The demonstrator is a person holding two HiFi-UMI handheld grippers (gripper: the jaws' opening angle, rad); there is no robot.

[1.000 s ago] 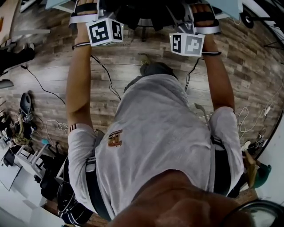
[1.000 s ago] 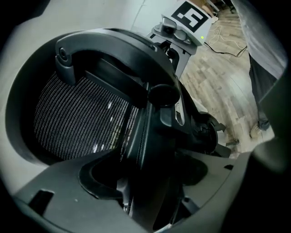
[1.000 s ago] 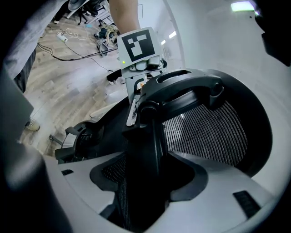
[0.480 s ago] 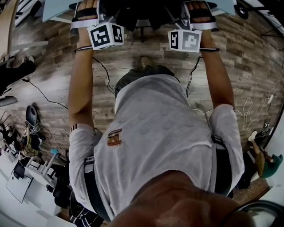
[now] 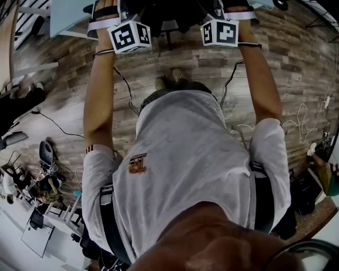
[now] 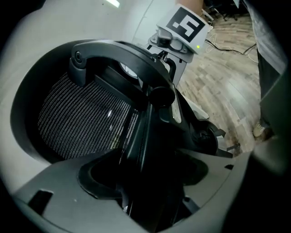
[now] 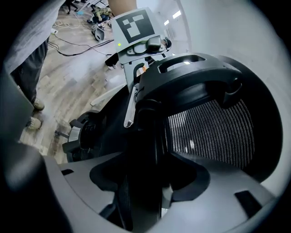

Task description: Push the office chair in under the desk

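Observation:
The black office chair (image 5: 168, 16) is at the top edge of the head view, between my two outstretched arms. A pale desk top (image 5: 69, 17) shows at the top left beside it. My left gripper (image 6: 148, 182) is shut on the side rim of the chair's backrest, with the mesh back (image 6: 86, 123) to its left. On the opposite rim my right gripper (image 7: 145, 182) is also shut, the mesh (image 7: 213, 132) to its right. Both marker cubes (image 5: 130, 36) (image 5: 220, 33) face the head camera. The fingertips are hidden in the head view.
Wood plank floor (image 5: 296, 69) with black cables (image 5: 124, 87) and white cords (image 5: 302, 119) lying on it. Bags and gear (image 5: 45, 185) crowd the left edge, more items (image 5: 323, 174) the right edge. The person's shoes (image 5: 168, 80) stand just behind the chair.
Both grippers and the chair have moved up the head view, away from the body. The person has stepped forward, and more of the desk top shows at the top left.

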